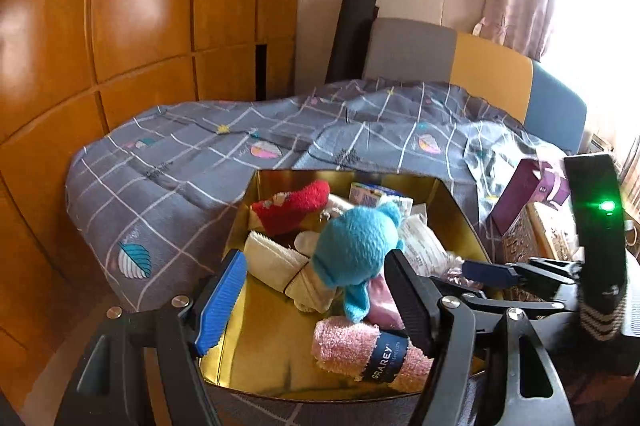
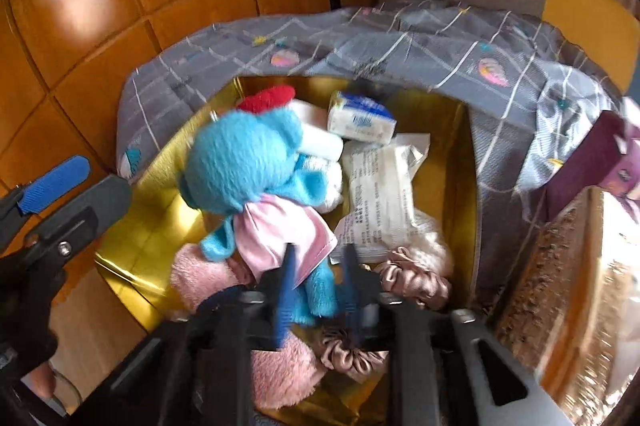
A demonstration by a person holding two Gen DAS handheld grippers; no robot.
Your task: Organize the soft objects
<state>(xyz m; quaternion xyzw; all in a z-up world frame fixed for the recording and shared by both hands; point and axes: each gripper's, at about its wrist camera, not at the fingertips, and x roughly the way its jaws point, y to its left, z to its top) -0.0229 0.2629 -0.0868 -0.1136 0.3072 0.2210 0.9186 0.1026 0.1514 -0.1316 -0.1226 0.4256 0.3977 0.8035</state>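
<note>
A gold-lined box (image 1: 248, 354) (image 2: 132, 258) sits on a grey checked bedspread. My right gripper (image 2: 318, 286) is shut on the legs of a blue plush toy (image 2: 244, 162) in a pink dress and holds it over the box; the toy also shows in the left wrist view (image 1: 356, 246). My left gripper (image 1: 316, 290) is open over the box's near-left part, holding nothing. In the box lie a red fuzzy sock (image 1: 292, 206), a cream cloth roll (image 1: 280, 266), a pink banded towel (image 1: 360, 346), mauve scrunchies (image 2: 416, 278) and tissue packs (image 2: 360, 118).
The bedspread (image 1: 160, 186) covers a bed against an orange wooden wardrobe (image 1: 100, 26). A purple box (image 1: 528, 190) and a patterned box (image 2: 560, 266) stand to the right of the gold box. A grey, yellow and blue headboard (image 1: 480, 70) is behind.
</note>
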